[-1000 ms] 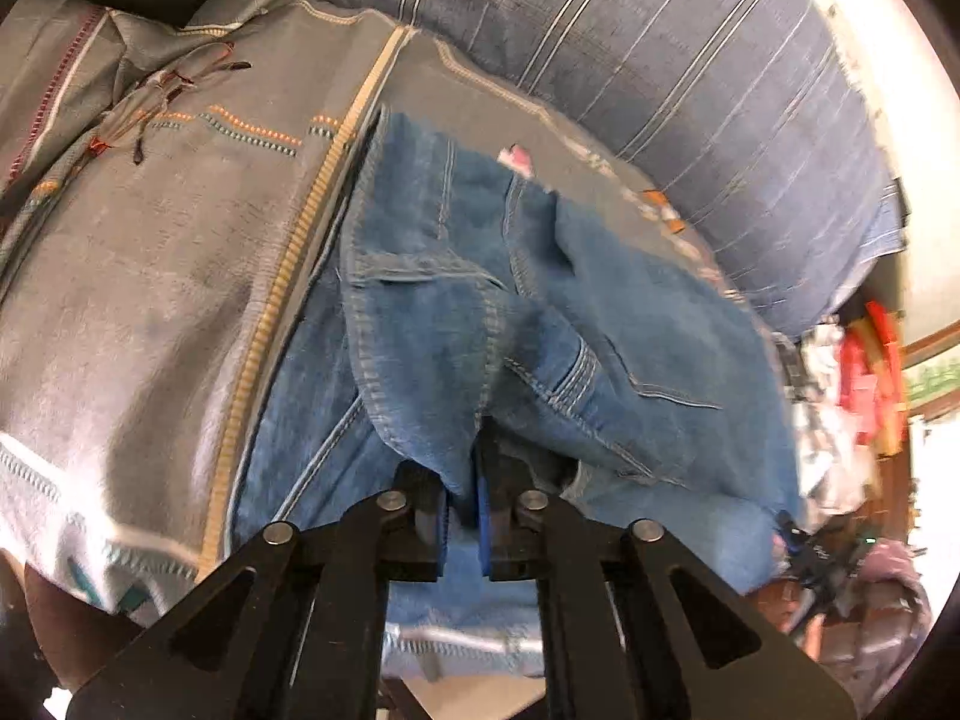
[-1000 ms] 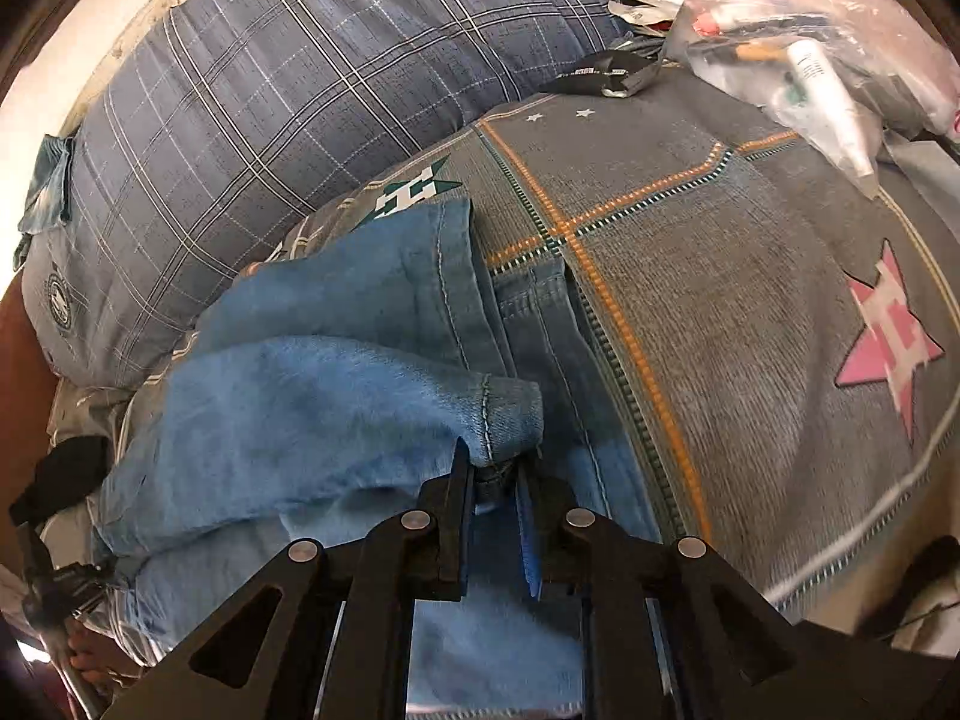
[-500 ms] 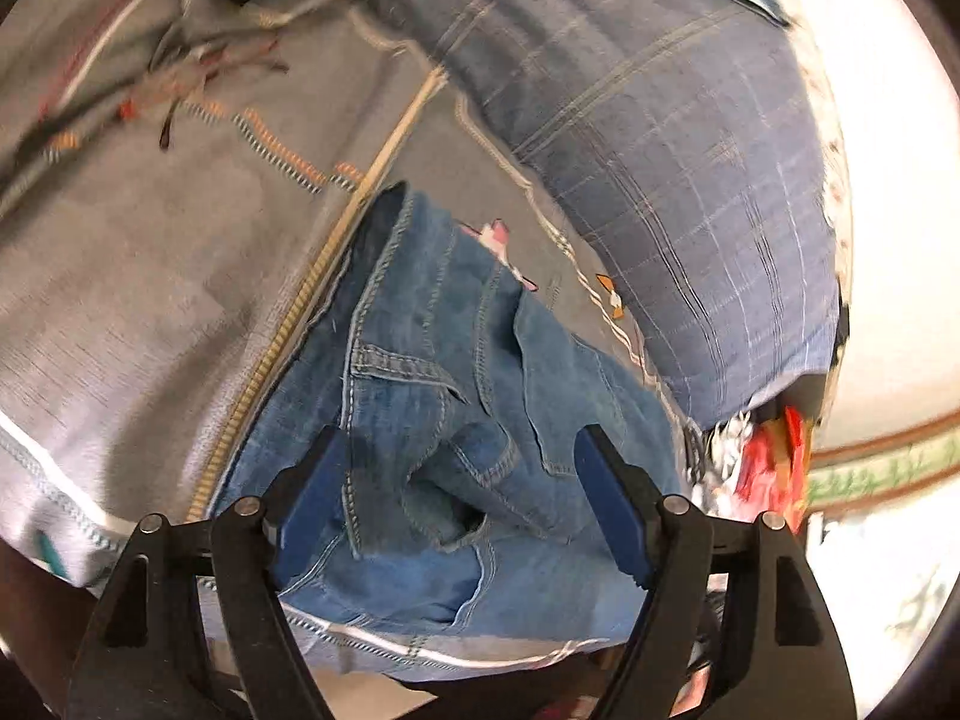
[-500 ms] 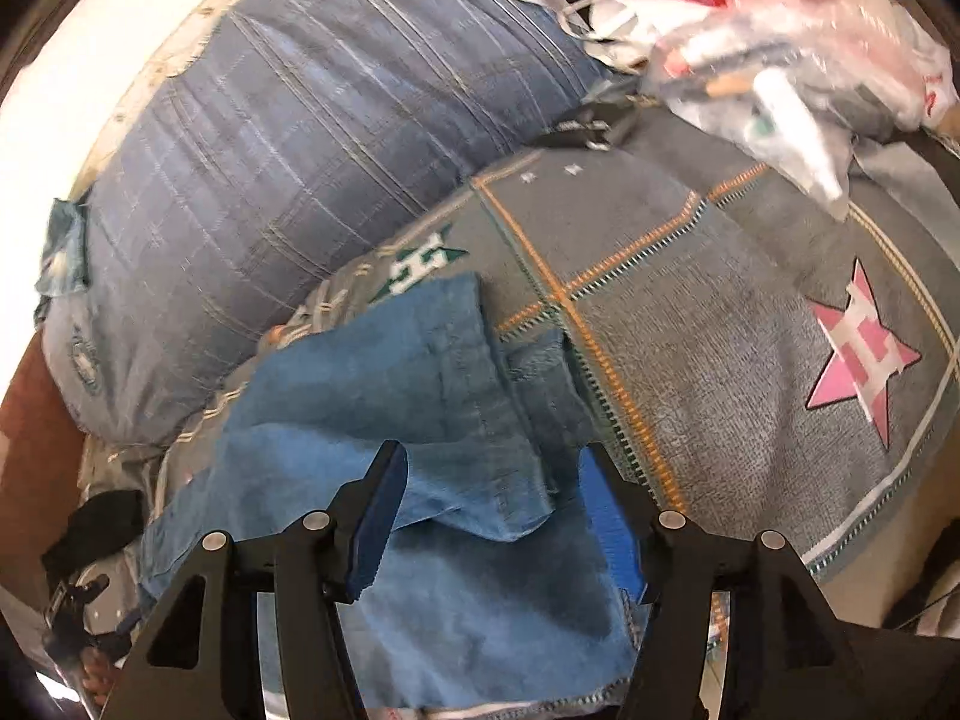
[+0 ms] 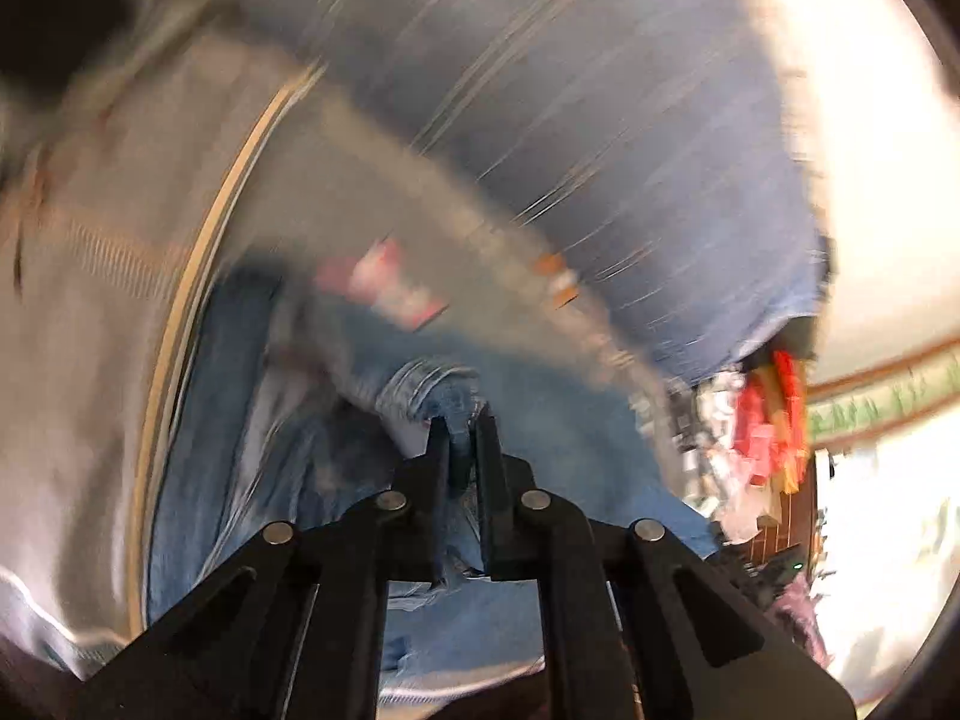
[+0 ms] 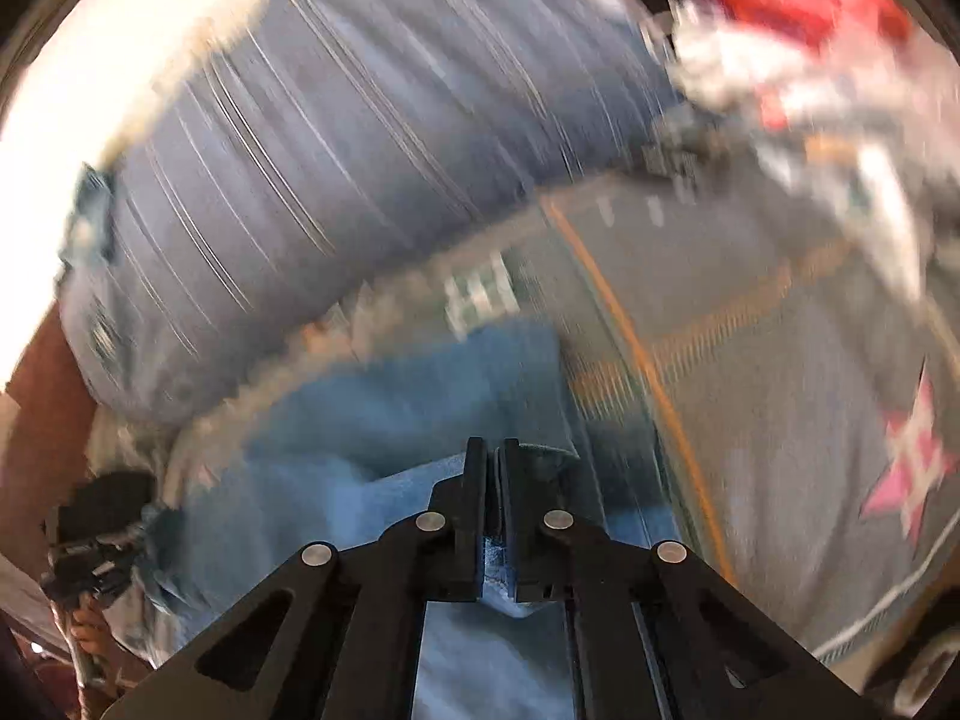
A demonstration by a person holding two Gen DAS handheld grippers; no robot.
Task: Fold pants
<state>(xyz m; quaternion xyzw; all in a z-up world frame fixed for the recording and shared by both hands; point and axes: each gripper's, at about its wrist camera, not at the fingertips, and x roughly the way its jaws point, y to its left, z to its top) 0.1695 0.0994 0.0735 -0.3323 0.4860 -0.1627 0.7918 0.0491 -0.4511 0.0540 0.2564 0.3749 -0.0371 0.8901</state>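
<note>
Mid-fold, both frames blurred. Left black two-finger gripper (image 5: 461, 420) clamped on blue denim pants (image 5: 252, 450); right black gripper (image 6: 493, 450) pinching denim edge (image 6: 384, 420) too. Pants on grey patterned bedspread (image 6: 780, 420), beside striped blue pillow (image 6: 336, 138). Next, probably: carry the pinched edges over, level, and lay flat.

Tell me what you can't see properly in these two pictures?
- Left wrist view: the jeans are smeared by motion blur, so seams and folds are lost; the left gripper covers the cloth it pinches.
- Right wrist view: blur smears the clutter beyond naming.
- Right wrist view: the right gripper hides the denim edge it clamps.
</note>
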